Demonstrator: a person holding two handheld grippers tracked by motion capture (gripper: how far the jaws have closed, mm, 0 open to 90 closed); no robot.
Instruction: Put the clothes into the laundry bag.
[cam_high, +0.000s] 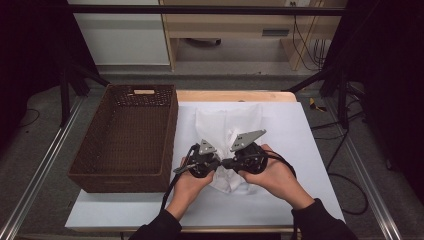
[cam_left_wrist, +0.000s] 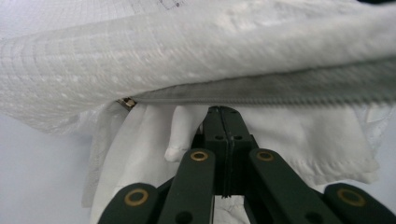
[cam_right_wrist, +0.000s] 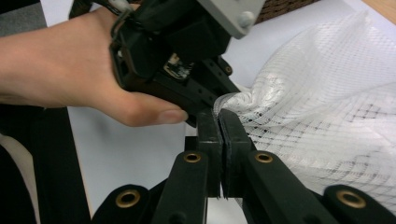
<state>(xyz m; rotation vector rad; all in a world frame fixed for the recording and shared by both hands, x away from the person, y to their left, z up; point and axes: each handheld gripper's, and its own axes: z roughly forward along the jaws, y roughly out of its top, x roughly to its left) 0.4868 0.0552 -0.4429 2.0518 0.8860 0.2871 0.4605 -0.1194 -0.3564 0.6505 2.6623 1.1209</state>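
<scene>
A white garment (cam_high: 227, 122) of thin mesh cloth lies crumpled on the white table cover (cam_high: 300, 150). Both grippers meet tip to tip over its near part. My left gripper (cam_high: 219, 165) is shut, and in the left gripper view its tips (cam_left_wrist: 223, 113) pinch the cloth just under a lifted fold with a grey hem (cam_left_wrist: 261, 88). My right gripper (cam_high: 228, 163) is shut too, with an edge of the mesh (cam_right_wrist: 299, 112) caught at its tips (cam_right_wrist: 218, 114). The left gripper (cam_right_wrist: 219, 95) and the hand (cam_right_wrist: 70, 70) holding it show close by in the right gripper view.
A brown wicker basket (cam_high: 117, 182) stands on the left of the table, its right wall near the garment. The table's wooden far edge (cam_high: 235, 95) shows beyond the cover. Black frame posts and cables stand on the floor around the table.
</scene>
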